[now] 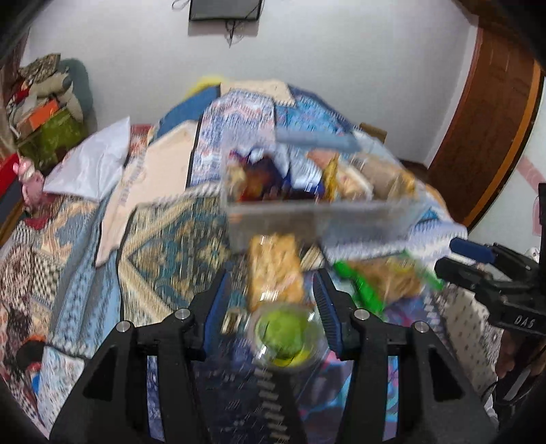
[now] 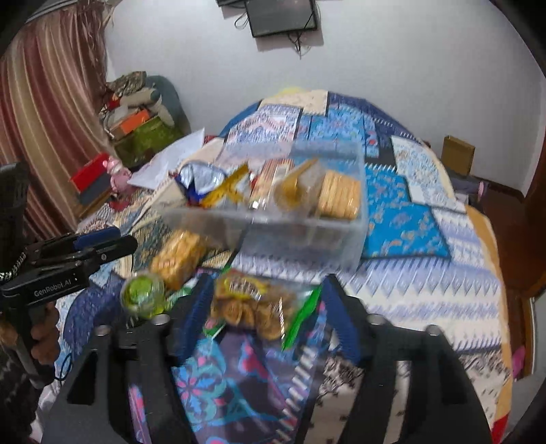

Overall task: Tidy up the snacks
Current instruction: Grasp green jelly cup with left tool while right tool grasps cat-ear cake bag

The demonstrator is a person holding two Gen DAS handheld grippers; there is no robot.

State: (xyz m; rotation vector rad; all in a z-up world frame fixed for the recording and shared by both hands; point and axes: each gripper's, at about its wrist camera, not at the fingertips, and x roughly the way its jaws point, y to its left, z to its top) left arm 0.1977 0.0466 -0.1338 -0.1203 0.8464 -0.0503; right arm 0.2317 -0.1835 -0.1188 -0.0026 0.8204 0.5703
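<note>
Left gripper, jaws parted, straddles the green jelly cup untouched, right gripper gapes around the chips bag before the clear bin — best square up, then squeeze gently.

Room: white walls, dark flat screen mounted high w/ cables hanging below. Bed w/ blue patchwork quilt fills centre. Striped pink-brown curtain at left. Brown wooden door at right. Cluttered pile in far corner.
</note>
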